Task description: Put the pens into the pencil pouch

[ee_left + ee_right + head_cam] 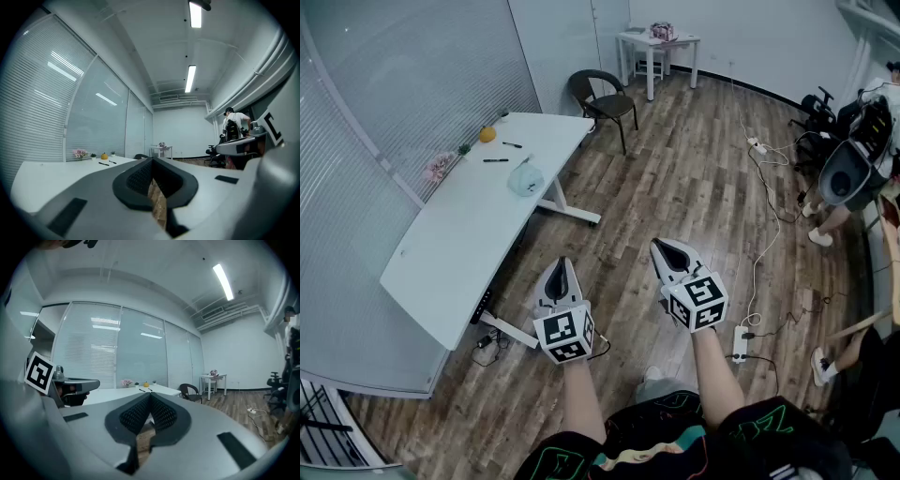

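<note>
Far left, the white desk (450,244) carries two black pens (496,160) lying apart near its far end, close to an orange ornament (487,134). What I take to be the pale pencil pouch (525,178) sits just this side of them. I stand well back on the wood floor (694,187), my left gripper (560,275) and right gripper (671,255) held out roughly level, both sets of jaws clenched on nothing. By my reckoning nothing is done: both pens lie outside the pouch, and the approach to the desk comes first.
</note>
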A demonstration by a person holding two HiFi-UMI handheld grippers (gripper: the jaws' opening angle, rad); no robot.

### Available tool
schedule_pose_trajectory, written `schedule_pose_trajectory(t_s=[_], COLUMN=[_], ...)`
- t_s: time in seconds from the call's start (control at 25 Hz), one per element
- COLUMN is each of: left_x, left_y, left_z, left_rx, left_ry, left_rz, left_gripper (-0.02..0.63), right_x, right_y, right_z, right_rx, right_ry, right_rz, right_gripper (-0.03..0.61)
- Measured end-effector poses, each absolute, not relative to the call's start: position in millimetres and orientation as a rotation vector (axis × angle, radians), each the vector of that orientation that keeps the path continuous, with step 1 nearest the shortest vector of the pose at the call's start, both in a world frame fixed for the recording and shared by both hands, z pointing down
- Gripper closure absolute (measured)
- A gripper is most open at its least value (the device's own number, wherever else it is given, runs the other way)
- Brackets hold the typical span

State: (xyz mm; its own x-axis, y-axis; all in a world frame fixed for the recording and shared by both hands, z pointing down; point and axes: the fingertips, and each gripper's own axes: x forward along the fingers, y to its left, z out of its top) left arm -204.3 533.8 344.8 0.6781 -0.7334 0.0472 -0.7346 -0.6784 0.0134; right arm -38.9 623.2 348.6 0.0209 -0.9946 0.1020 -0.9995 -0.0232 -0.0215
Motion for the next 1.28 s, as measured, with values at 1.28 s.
schedule_pose_trajectory(t_s=[1.28], left_x=[-114], left_y=[406], left_z=[331], left_rx=[2.786], left_ry=[-1.369], left_rz=[0.049], left_gripper=[0.617], right_x=[99], right_y=[510], right_z=[341], right_rx=[2.274], right_ry=[-2.216], right_rz=[0.185], right_gripper=[0.594])
